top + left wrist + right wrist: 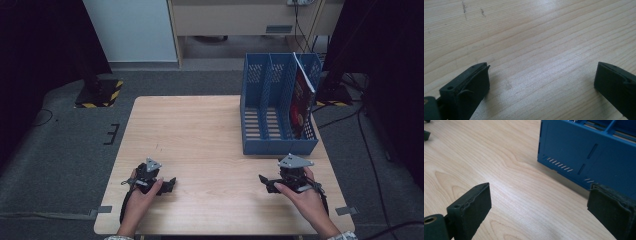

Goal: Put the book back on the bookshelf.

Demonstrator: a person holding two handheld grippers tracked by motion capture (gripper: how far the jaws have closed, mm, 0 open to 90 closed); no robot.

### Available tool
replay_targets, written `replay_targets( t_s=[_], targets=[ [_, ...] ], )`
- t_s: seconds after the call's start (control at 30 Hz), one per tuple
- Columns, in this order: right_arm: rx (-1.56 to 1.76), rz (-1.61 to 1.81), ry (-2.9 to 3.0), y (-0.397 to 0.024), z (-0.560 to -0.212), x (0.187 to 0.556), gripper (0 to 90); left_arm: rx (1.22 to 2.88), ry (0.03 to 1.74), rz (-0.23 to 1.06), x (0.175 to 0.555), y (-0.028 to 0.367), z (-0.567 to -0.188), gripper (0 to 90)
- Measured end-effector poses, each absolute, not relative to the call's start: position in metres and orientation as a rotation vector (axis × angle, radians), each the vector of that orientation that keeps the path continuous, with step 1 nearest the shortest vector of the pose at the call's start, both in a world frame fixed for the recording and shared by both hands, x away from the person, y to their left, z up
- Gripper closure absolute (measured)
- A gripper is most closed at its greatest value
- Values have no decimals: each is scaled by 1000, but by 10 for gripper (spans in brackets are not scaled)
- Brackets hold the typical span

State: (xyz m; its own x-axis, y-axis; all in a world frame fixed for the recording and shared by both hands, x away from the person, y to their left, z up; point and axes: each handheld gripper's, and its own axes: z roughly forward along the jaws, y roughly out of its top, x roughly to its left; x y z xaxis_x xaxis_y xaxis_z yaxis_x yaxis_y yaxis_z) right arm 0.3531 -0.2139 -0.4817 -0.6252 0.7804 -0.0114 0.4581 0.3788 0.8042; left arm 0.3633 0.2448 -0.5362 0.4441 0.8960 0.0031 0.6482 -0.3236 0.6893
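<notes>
- The high view shows the blue file rack [272, 115] at the table's [200, 130] far right, a red book [301, 102] in its rightmost slot.
- The right gripper [539, 202], jaws wide apart and empty, sees just the rack's front wall; the book is hidden.
- The left gripper [541, 80], jaws spread and empty, faces bare wood.

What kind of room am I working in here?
Probably an office or lab set up for recording: a wooden table on grey carpet, a blue file rack holding a red book, and dark curtains to both sides.
</notes>
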Motion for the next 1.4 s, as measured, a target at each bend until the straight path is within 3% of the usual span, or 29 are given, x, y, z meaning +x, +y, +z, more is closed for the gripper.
replay_targets(
  t_s=[0.87, 1.4],
  targets=[
    [994, 1160, 2382, -163, -510, 352, 66, 2081, 1287, 518, 364, 245, -536, 0],
    [1080, 1138, 2403, -125, -525, 384, 80, 2084, 1283, 516, 364, 245, -536, 0]
  ],
)
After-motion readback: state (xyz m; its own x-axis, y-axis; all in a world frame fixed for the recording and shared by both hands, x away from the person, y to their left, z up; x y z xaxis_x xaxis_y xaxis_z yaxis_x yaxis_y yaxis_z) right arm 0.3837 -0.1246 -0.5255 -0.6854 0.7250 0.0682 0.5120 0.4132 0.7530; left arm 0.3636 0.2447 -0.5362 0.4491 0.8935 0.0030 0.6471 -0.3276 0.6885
